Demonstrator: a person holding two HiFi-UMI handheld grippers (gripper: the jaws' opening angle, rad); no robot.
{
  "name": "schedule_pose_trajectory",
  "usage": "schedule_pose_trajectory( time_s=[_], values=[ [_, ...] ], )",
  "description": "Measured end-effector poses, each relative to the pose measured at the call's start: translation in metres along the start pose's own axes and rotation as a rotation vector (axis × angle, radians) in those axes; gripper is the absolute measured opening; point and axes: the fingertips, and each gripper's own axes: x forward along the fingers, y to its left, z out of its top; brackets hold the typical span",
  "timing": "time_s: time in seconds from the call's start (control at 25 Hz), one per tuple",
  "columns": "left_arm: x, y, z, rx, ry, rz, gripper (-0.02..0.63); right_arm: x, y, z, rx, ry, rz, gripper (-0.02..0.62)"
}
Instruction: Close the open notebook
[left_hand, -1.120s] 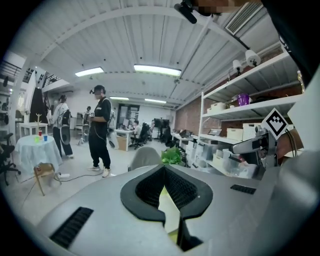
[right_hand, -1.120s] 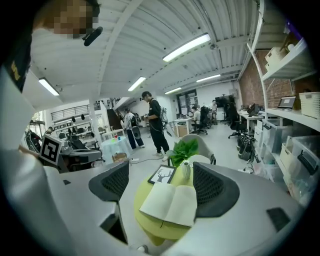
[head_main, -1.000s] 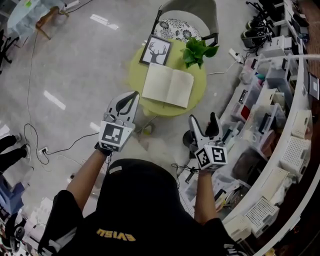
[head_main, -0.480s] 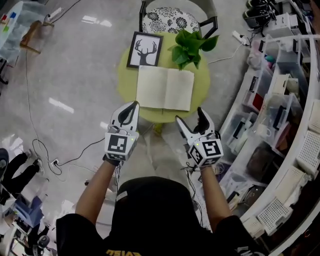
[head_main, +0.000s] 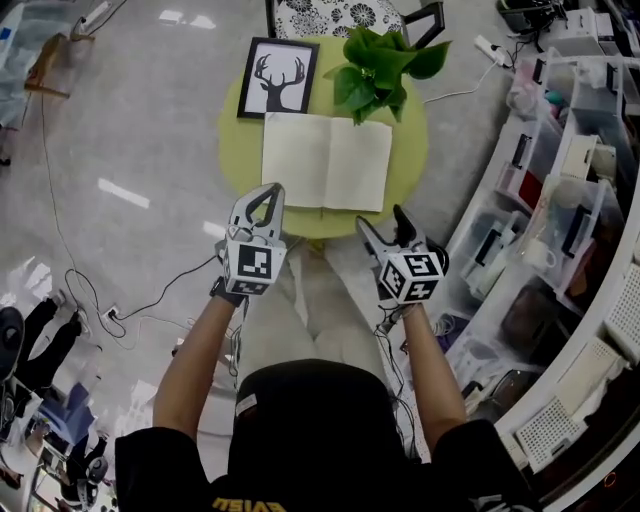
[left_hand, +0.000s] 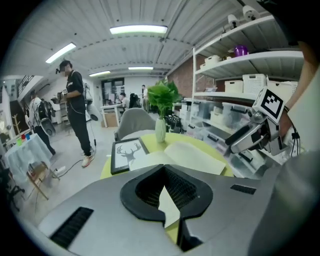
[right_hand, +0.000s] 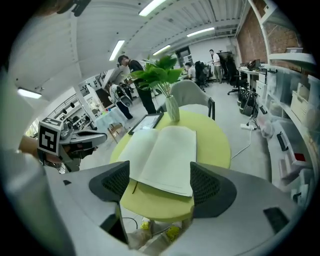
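The open notebook (head_main: 326, 162) lies flat with blank cream pages on a round yellow-green table (head_main: 410, 150). My left gripper (head_main: 272, 190) hovers just short of the table's near edge, left of the notebook's near corner; its fingertips meet and hold nothing. In the left gripper view (left_hand: 163, 169) the notebook (left_hand: 192, 157) lies beyond the jaws. My right gripper (head_main: 386, 225) hangs open off the near right edge. In the right gripper view (right_hand: 160, 182) the notebook (right_hand: 165, 155) shows between the spread pads, apart from them.
A framed deer picture (head_main: 277, 77) and a potted plant (head_main: 380, 65) stand behind the notebook, with a chair (head_main: 340, 15) beyond. Shelves of bins (head_main: 560, 180) line the right side. Cables (head_main: 90, 290) trail on the floor at left. People (left_hand: 75, 110) stand farther back.
Both grippers have dropped and moved toward the table's near edge, which now lies just ahead of their tips. The left stays shut and the right stays open. The notebook has not moved.
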Motion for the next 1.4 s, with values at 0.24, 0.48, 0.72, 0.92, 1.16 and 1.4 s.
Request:
schedule_pose_trajectory(
  time_s=[0.24,0.48,0.72,0.92,1.16,1.4],
  values=[
    [0.021,-0.007,-0.037,0.130,0.095,0.013,0.017,0.031,-0.029,-0.026,0.060,0.038,-0.004,0.367],
    [0.034,-0.017,-0.058,0.202,0.146,0.000,0.018,0.049,-0.046,-0.056,0.146,0.092,-0.006,0.354],
    [0.041,-0.027,-0.072,0.257,0.187,-0.024,0.018,0.056,-0.042,-0.064,0.207,0.099,0.009,0.313],
    [0.045,-0.035,-0.078,0.310,0.208,-0.040,0.018,0.053,-0.049,-0.062,0.303,0.070,0.026,0.295],
    [0.050,-0.042,-0.093,0.360,0.266,-0.076,0.018,0.052,-0.048,-0.061,0.333,0.072,0.079,0.283],
    [0.055,-0.046,-0.100,0.366,0.291,-0.088,0.018,0.051,-0.047,-0.060,0.354,0.068,0.114,0.282]
  ],
)
